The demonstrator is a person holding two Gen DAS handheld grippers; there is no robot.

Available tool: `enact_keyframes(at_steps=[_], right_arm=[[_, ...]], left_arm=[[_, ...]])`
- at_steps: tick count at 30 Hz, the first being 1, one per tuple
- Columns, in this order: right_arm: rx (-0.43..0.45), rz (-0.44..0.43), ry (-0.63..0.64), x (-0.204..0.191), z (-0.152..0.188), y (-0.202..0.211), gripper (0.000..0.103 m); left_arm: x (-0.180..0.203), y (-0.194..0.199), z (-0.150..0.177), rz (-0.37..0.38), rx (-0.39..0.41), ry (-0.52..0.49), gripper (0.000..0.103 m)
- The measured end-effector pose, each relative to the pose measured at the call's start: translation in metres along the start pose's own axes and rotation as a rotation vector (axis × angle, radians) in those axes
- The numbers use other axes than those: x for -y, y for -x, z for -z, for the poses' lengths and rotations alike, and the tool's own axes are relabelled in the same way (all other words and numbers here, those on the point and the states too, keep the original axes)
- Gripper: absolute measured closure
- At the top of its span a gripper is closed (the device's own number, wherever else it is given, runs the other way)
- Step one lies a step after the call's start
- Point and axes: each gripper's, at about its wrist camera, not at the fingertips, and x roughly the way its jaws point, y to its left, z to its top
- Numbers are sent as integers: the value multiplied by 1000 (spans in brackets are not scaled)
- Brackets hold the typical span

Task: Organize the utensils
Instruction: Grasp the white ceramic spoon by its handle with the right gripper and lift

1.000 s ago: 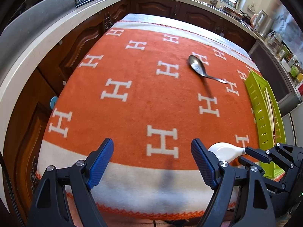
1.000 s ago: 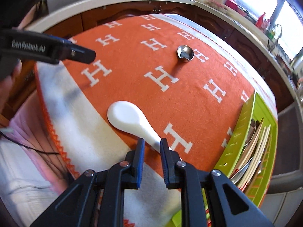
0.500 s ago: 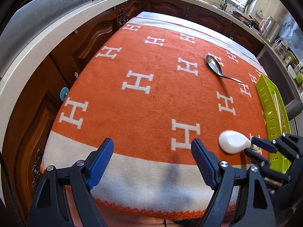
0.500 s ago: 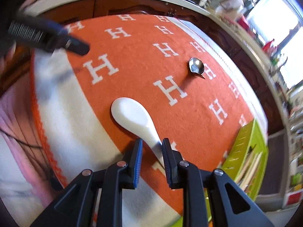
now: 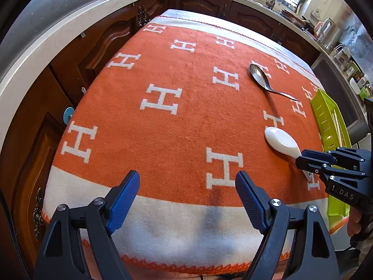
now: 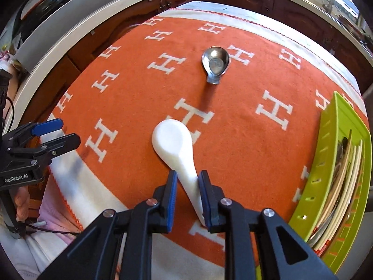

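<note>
White oval-bowled spoon (image 6: 172, 140) — handle loose in just-opening jaws of right hand-held gripper (image 6: 187, 176)

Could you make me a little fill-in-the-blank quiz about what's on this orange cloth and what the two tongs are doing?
1. The handle of the white ceramic spoon lies between the pads of the ____ tongs.
2. The shiny metal spoon lies on the orange cloth with white ____ letters.
3. The lime-green plastic tray holds pale ____ and other utensils.
4. The left tongs hold ____.

Missing words: right; H; chopsticks; nothing
</note>
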Motion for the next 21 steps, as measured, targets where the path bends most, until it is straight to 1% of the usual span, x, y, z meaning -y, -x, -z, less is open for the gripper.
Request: enact_keyframes(at_steps=[2,6,8,13,17,19,21], right_arm=[[-13,-41,3,3,-5,-3,82],[-83,-182,4,12,-14,-14,81],[-101,-258,-10,19,-20,-18,81],[-136,-401,-88,34,-32,-30,81],[-129,-460,-94,30,-34,-34,81],[-108,-441,-80,26,-34,-31,83],[-78,-395,-25,13,-32,-26,85]], left_arm=[[-1,-3,-1,3,-11,5,21],[-4,-7,-2,8,-27,11,20],[-5,-9,-3,11,-29,11,20],[-3,-13,-6,10,-39,3,20],[-1,-17,-9,12,-48,0,20],[0,-19,-10,9,-53,-3,20],[2,-20,-12,6,-52,-7,20]])
